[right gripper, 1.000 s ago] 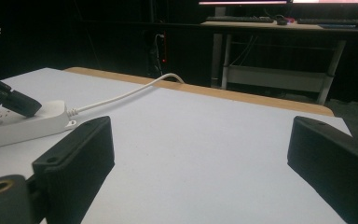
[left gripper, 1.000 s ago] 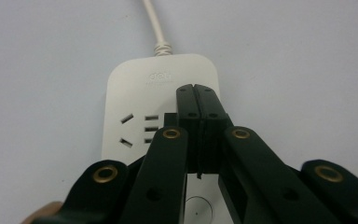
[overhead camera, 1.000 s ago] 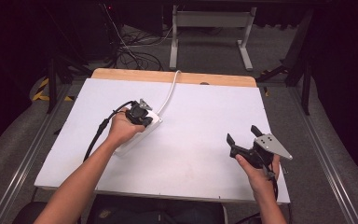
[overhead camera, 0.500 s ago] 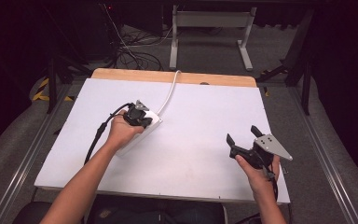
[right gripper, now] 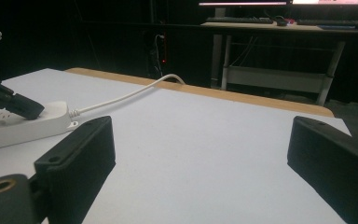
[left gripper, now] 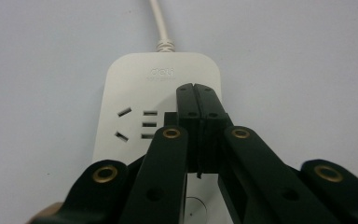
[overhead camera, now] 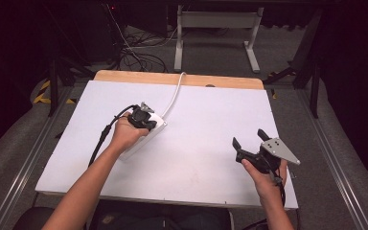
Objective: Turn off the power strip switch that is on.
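The left claw is closed, its tips pressed on top of the white power strip lying left of centre on the tabletop. The right claw hangs open, well apart from it

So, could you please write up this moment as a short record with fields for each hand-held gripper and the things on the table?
surface: white table
object: white power strip, lying flat, left of centre
cord: white cord runs over the far edge
left hand-held gripper: jaws shut, tips above the strip's top face
right hand-held gripper: jaws open, holding nothing, near the right front
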The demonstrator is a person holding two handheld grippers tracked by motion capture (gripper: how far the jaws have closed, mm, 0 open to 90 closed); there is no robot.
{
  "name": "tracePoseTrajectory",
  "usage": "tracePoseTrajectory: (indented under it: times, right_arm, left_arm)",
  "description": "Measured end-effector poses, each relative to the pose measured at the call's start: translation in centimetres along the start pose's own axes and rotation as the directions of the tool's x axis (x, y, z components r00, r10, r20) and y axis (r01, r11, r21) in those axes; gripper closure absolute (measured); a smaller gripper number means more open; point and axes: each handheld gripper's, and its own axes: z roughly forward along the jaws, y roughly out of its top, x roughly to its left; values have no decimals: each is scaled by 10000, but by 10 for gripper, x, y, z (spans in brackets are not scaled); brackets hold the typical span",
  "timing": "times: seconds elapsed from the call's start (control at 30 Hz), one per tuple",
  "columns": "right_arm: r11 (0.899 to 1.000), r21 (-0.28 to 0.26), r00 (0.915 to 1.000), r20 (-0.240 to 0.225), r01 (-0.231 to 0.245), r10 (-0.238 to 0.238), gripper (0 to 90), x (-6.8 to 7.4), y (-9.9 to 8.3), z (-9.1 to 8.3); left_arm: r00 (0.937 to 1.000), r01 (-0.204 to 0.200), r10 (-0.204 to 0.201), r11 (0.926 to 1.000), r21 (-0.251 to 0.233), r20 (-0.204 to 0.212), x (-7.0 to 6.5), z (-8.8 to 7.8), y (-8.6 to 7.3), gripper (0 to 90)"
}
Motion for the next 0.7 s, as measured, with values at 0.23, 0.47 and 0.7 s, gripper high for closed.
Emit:
tracePoseTrajectory:
  times: [0.23,0.47,0.7]
  right_arm:
    - [10000,30,10000,-13,7,-6,79,0,0,1]
    - [10000,38,10000,-17,-11,11,79,0,-1,1]
    - [10000,24,10000,-6,-24,24,80,0,-1,1]
  left_arm:
    - [9999,82,-82,10000,2,102,1,0,0,900]
    - [9998,142,-142,9999,-22,172,2,0,0,900]
    - [9999,100,-100,9999,-31,104,1,0,-1,900]
